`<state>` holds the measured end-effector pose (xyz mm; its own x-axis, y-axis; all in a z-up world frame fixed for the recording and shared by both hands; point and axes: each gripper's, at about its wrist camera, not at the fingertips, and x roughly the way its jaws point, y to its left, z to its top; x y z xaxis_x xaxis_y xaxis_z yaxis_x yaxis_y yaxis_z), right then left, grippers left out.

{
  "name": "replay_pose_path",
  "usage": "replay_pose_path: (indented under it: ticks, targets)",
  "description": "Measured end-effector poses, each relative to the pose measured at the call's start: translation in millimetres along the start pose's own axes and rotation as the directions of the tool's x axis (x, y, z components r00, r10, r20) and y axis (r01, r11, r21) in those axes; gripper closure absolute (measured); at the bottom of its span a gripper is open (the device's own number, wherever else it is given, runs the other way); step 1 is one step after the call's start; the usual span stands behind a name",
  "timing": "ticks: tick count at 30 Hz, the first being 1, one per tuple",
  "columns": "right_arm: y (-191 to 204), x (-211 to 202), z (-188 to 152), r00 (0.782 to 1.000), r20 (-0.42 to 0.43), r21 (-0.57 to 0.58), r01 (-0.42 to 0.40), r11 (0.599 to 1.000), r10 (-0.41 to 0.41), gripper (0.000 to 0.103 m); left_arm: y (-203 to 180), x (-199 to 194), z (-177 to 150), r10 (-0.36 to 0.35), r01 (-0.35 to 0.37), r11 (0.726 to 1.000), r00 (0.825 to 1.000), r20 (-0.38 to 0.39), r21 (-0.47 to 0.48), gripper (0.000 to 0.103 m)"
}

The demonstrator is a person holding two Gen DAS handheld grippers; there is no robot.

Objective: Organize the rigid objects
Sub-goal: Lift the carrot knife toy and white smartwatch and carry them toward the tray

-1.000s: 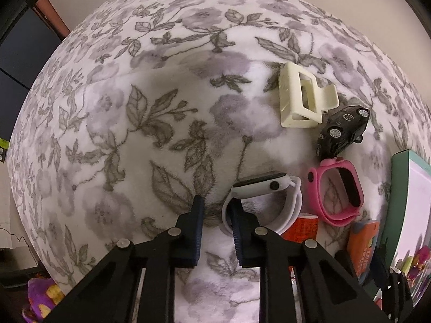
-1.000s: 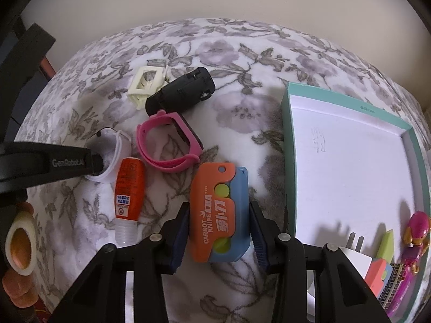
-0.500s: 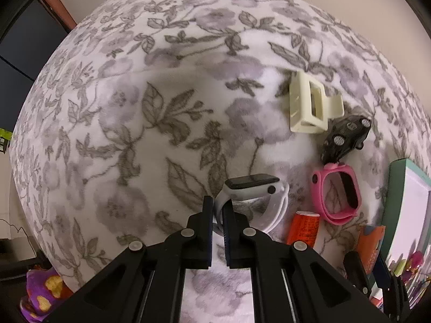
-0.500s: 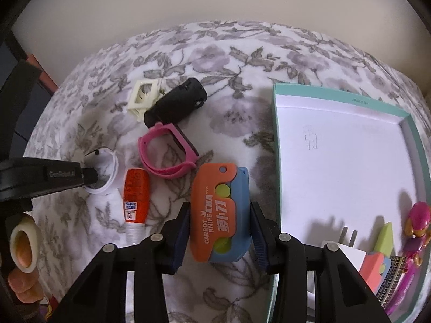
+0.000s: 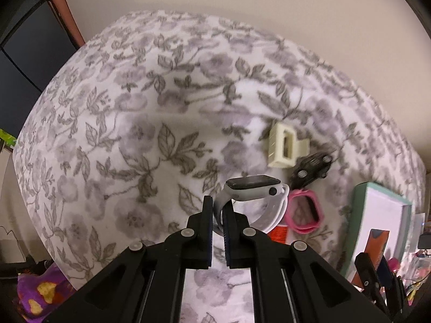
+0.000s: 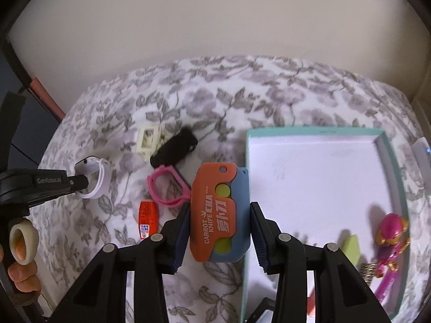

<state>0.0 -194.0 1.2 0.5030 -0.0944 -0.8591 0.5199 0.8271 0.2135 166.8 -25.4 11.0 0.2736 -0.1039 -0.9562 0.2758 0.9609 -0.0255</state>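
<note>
A teal-rimmed box (image 6: pixel 388 145) sits on a floral blanket (image 5: pixel 134 134). The right gripper (image 6: pixel 219 231) pinches an orange carrot knife toy (image 6: pixel 215 212), long axis pointing away. The left gripper (image 5: pixel 218 215) pinches a white watch's (image 5: pixel 253 188) strap, face up.

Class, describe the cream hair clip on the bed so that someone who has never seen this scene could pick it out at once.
Start at the floral blanket, then find the teal-rimmed box and look to its left in the right wrist view. There, a cream hair clip lies against a black toy car. It is the only pale, boxy, open-framed piece; its neighbours are black, pink and orange.
</note>
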Motion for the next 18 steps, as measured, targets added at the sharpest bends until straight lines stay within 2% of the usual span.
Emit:
replay_pose_path:
  ticks: [4,10,18]
  targets:
    - [-19,-14,6,0.999,0.028,0.038,0.019,0.999,-0.02,0.059,-5,-15,0,-0.037,0.037,0.999,0.999,0.03,0.002,0.096]
    - [-60,-31,12,0.997,0.042,0.098,0.067,0.993,-0.071,0.059,-34,-33,-5,-0.087,0.085,0.995,0.995,0.051,0.043,0.096]
    - [-117,-52,19,0.988,0.057,0.152,0.131,0.98,-0.141,0.059,-73,-39,-12,-0.112,0.106,0.988,0.992,0.051,0.109,0.096]
